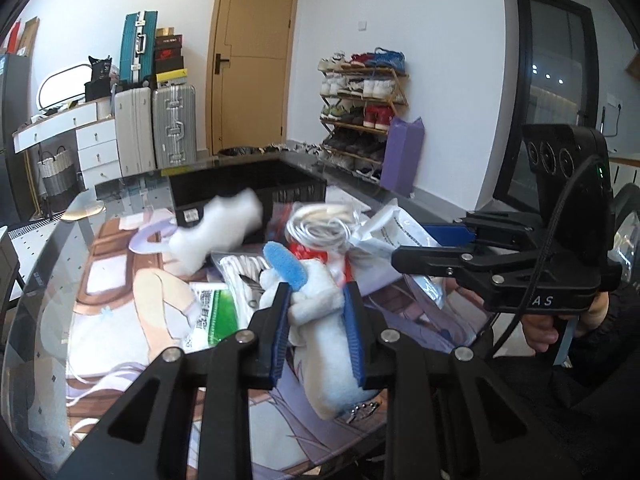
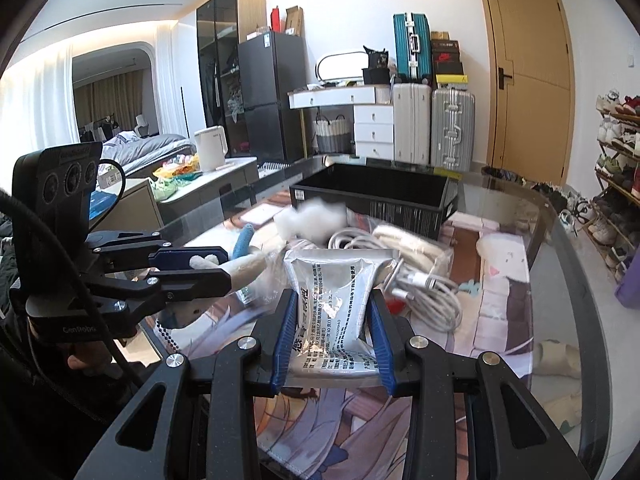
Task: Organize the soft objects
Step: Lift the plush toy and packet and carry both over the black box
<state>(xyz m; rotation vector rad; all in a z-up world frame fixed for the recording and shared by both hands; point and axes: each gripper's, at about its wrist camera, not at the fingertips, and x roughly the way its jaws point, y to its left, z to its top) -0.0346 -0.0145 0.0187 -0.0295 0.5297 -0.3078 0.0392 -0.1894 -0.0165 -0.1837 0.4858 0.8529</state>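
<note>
Left gripper (image 1: 316,322) has its fingers clamped on a white plush toy (image 1: 320,320) with a blue ear, lifted just over the middle of the bench (image 1: 52,264). Right gripper (image 2: 334,336) has its fingers clamped on a printed foil sachet (image 2: 334,300), also off the surface.

A white cotton wad (image 1: 218,226) blurs in front of the black bin (image 1: 248,184) at the far edge; looks airborne, can't tell if it'll land inside.

To do this step well, I'd say: carry both items over the bin rim before letting go, one hand at a time so the grippers don't collide. The plush hangs long below the fingers, so lift it high enough to clear the bin wall. The sachet is slick; keep the squeeze steady.

Left view shows the plush's full body, a green-printed packet (image 1: 216,312) and the shoe rack (image 1: 360,112). Right view shows the coiled white cables (image 2: 416,280) beside the sachet and the bin's inside, which looks empty.
</note>
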